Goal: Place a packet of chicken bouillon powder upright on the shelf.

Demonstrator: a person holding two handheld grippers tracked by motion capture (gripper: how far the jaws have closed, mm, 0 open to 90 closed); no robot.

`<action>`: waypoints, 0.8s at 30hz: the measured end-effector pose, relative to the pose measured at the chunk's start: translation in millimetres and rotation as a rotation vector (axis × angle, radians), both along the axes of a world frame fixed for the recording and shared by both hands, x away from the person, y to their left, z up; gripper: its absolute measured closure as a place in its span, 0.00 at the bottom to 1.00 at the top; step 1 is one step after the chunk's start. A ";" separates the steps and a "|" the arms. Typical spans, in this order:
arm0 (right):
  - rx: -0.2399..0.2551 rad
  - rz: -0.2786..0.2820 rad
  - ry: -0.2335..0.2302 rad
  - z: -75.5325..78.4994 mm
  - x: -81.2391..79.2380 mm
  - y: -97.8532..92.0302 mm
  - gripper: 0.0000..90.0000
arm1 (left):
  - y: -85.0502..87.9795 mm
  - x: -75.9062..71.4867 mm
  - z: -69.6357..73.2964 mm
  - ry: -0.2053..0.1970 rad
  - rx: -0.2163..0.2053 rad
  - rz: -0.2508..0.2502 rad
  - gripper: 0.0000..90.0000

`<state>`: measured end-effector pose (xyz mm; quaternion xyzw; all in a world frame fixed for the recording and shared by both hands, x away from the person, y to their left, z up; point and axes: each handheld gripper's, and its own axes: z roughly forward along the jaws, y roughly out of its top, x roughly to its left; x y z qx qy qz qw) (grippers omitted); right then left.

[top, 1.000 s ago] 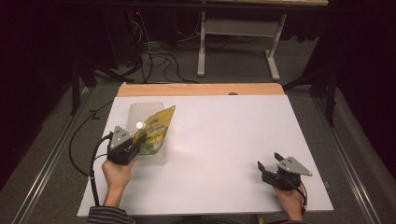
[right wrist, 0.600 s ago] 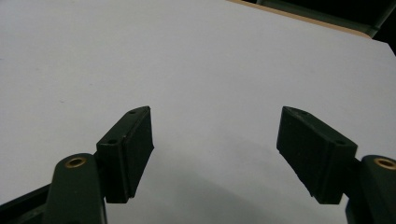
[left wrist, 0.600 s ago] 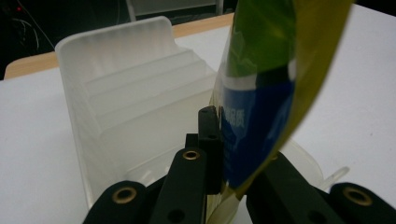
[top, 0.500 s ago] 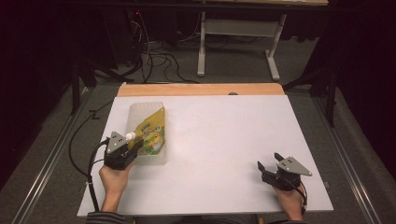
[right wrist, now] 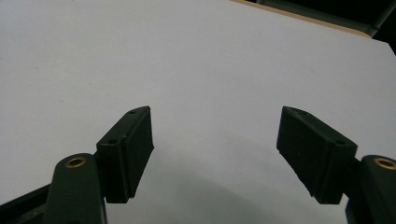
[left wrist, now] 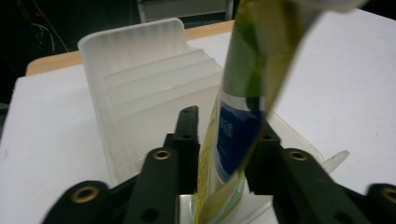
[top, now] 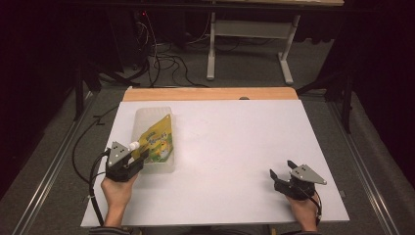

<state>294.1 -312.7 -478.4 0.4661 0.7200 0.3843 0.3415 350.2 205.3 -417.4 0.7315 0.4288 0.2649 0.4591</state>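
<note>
The left gripper [top: 138, 157] stands at the near end of a translucent, ribbed plastic tray [top: 143, 117], its 2 jaws having just been opening around a yellow-green spouted drink pouch [top: 157, 140]. In the left gripper view the pouch [left wrist: 243, 93] rises between the jaws, leaning against one of them, with a gap on the other side, so the grip looks released rather than pressing. The pouch rests tilted inside the tray [left wrist: 140, 79], white cap toward the gripper; the ribs probably serve to keep such pouches on edge, which would explain the upright placement. The right gripper [top: 281, 172] waits idle and well apart at the near right of the table, jaws spread wide over bare surface with nothing between them [right wrist: 215, 154]. The work surface is a white board [top: 235, 147] edged at the far side by a wooden strip [top: 210, 94]. Beyond, a dim room holds a grey floor, loose black cables [top: 161, 61] and a white-legged desk frame [top: 249, 44].
</note>
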 end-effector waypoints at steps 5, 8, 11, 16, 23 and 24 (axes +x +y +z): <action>0.000 0.000 0.000 0.0 0.0 0.0 0.30 | 2.8 -1.7 0.3 0.000 -0.014 0.018 0.64; -0.001 0.000 0.000 0.0 0.0 0.0 0.30 | 5.3 -5.5 0.1 -0.003 -0.027 0.029 0.62; -0.002 -0.003 0.003 0.0 0.0 0.3 0.31 | 5.5 -10.5 1.1 -0.015 -0.031 0.034 0.61; -0.002 -0.003 0.002 0.0 -0.1 0.3 0.31 | 5.8 -20.9 3.3 -0.035 -0.035 0.045 0.58; -0.002 -0.002 0.003 0.0 0.1 0.2 0.31 | 7.2 -35.5 4.1 -0.047 -0.035 0.046 0.55; -0.001 -0.003 0.004 0.0 0.0 0.3 0.31 | 8.1 -36.9 4.2 -0.045 -0.033 0.046 0.55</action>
